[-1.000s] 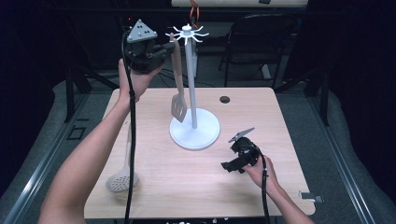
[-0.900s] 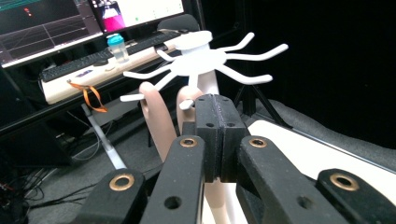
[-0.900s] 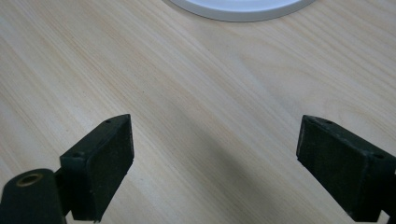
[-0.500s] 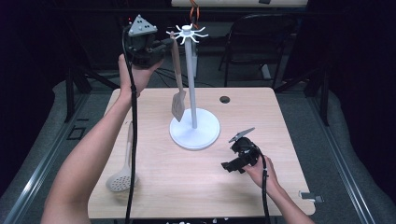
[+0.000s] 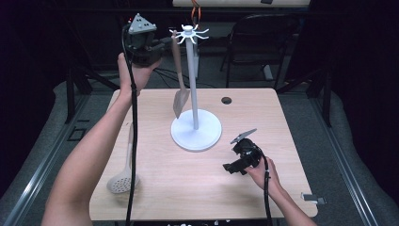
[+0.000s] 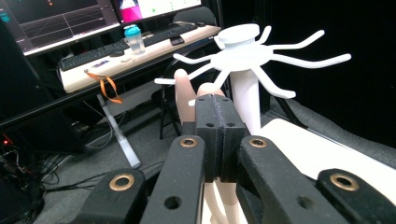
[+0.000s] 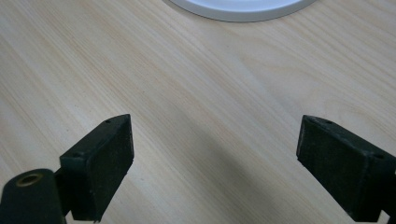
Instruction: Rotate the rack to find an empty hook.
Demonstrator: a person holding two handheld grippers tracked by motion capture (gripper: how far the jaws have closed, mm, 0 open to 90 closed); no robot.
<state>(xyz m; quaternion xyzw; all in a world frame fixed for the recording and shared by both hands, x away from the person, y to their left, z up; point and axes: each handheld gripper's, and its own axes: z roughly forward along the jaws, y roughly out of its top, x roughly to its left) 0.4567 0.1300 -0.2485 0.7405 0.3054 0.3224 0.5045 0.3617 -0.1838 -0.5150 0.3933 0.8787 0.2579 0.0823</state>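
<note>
Right hand-held gripper (image 5: 229,168) rests low on the near right of the counter (image 5: 282,141), jaws spread wide with nothing between them. On the near left lies a skimmer (image 5: 123,179). Farther back, the left hand-held gripper (image 6: 215,109) is raised, jaws pinching the top of a spatula's (image 5: 179,80) handle right at the white rack's (image 5: 195,132) hooks — hanging it looks like the step in hand. Next: seat the handle's end on a hook, then let go (gently). Beyond, a desk with monitors.
</note>
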